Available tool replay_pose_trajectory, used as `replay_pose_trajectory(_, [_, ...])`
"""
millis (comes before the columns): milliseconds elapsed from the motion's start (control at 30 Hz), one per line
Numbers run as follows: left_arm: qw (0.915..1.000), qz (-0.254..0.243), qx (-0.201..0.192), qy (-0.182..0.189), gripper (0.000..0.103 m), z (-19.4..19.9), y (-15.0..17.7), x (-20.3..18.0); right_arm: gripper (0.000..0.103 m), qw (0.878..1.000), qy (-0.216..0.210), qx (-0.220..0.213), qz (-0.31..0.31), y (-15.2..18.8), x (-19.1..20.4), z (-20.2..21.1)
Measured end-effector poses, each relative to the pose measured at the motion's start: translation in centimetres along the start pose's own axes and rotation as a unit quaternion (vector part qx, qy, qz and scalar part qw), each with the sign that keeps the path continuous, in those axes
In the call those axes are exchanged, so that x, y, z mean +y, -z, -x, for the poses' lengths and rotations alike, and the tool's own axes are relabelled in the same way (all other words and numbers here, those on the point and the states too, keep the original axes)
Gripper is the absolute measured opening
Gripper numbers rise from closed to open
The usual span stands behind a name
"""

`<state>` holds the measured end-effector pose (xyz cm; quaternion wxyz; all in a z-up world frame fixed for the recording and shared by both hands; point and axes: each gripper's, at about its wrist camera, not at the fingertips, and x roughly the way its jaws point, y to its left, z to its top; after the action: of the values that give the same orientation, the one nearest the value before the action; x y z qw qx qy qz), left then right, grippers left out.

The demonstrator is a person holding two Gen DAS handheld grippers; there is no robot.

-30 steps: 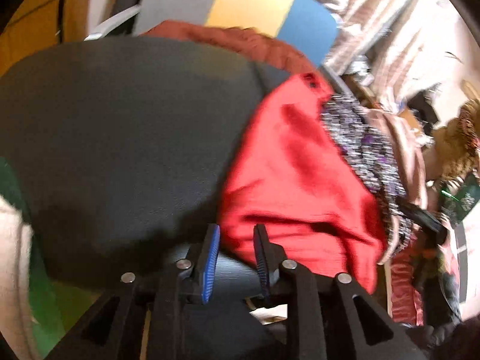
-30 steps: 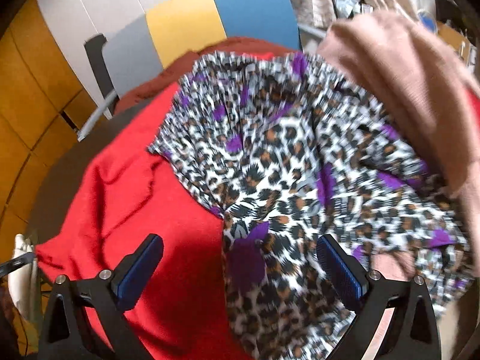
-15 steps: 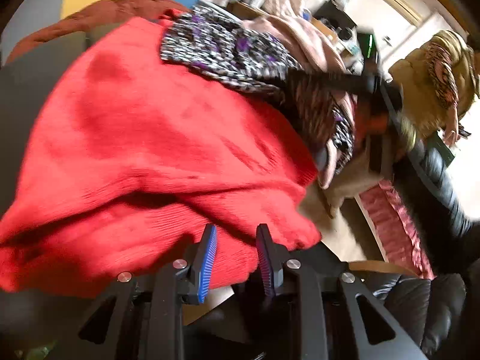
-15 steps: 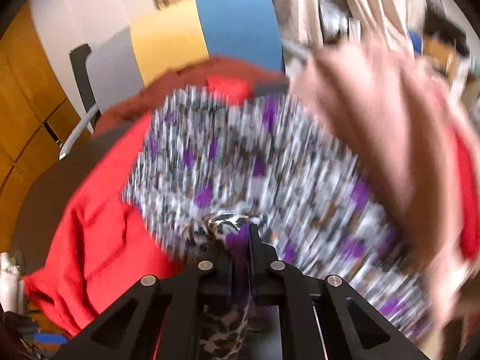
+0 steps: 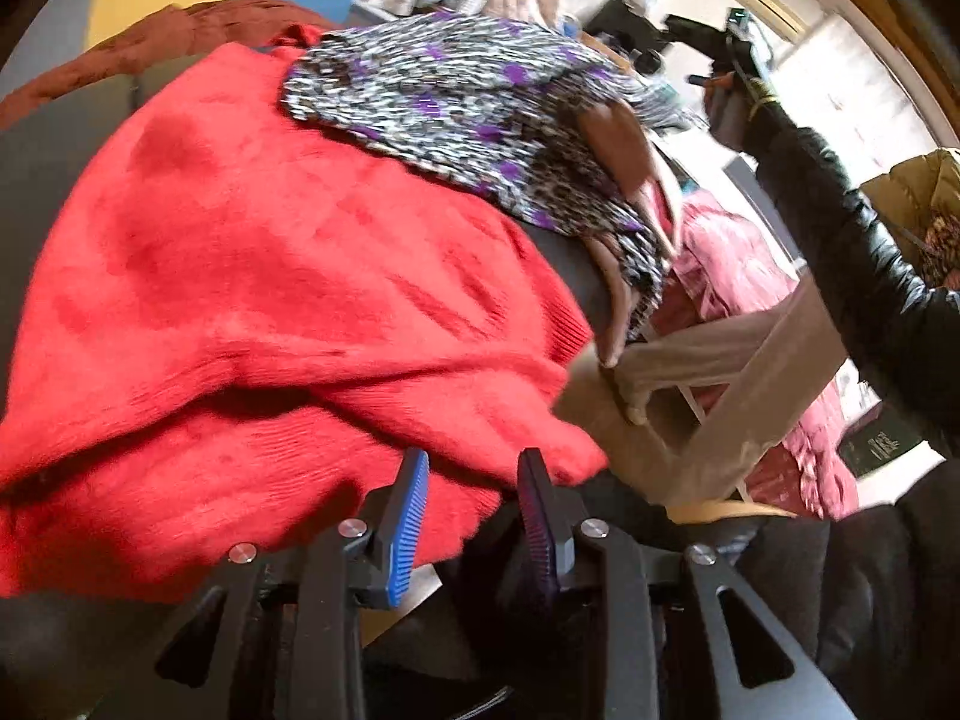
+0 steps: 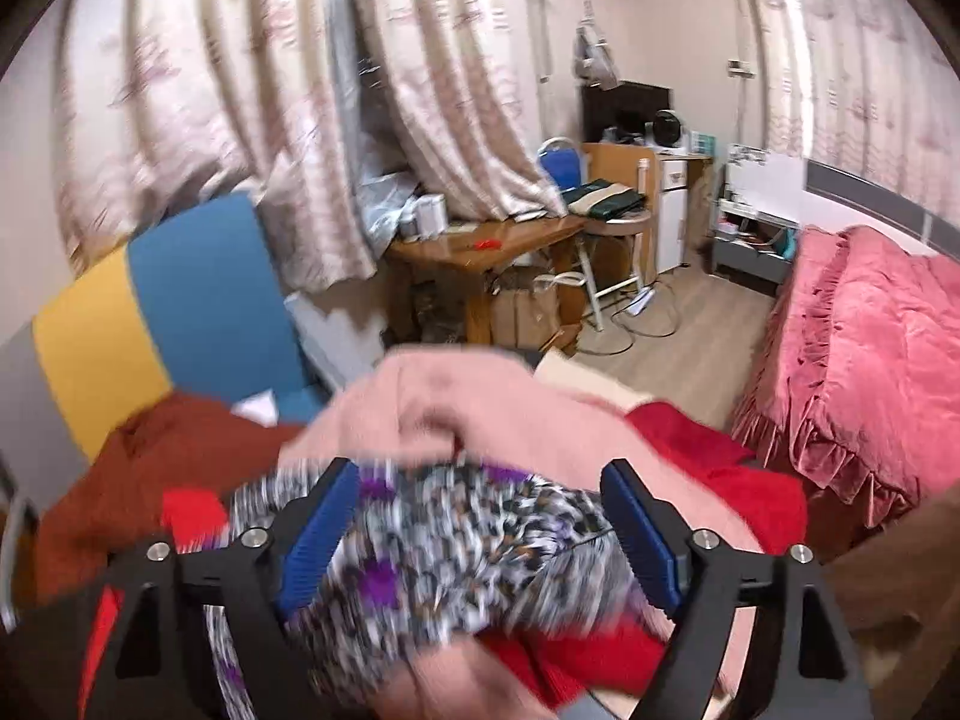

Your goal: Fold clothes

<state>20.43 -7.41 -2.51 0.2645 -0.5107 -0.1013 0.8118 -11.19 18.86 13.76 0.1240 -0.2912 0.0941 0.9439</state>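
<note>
L tongs (image 5: 474, 501) stand partly spread, jaws just been opening, nothing pinched: the red sweater (image 5: 252, 312) lies right ahead of the blue pads (image 5: 408, 516), its hem bunched just past the tips, not gripped. The sweater sprawls over a dark worktop (image 5: 36, 180), w/ a leopard-print garment (image 5: 456, 114) draped on its far side, up and to the right of the L tongs. A rust-brown cloth (image 5: 198, 24) edges the far left behind the sweater. To the right of the L tongs a tan cloth (image 5: 708, 414) hangs stretched, and a black sleeve (image 5: 840, 240) reaches in from the right edge. R tongs (image 6: 480, 534) are spread wide, jaws just been opening; the leopard print (image 6: 456, 546) lies between and below the pads, blurred, pads not pressing on it. Just past the R tips sits a pink garment (image 6: 480, 408), w/ more red knit (image 6: 720, 468) to the right of it. Farther ahead: a blue-and-yellow chair back (image 6: 156, 306) at left, curtains (image 6: 240, 90), a wooden desk (image 6: 498, 240), and a bed w/ a pink cover (image 6: 870, 330) at right.
</note>
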Motion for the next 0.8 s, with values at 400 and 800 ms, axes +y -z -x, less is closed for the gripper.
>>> replay_pose_trajectory(400, [0.9496, -0.293, 0.049, -0.100, 0.042, -5.3, -1.9, -7.2, 0.091, 0.956, -0.245, 0.163, 0.018, 18.5, 0.7, 5.9])
replay_pose_trajectory(800, [0.9403, -0.308, 0.123, -0.078, 0.042, -8.4, -4.6, -4.3, 0.094, 0.933, -0.282, 0.224, 0.007, 23.5, 2.2, 4.4])
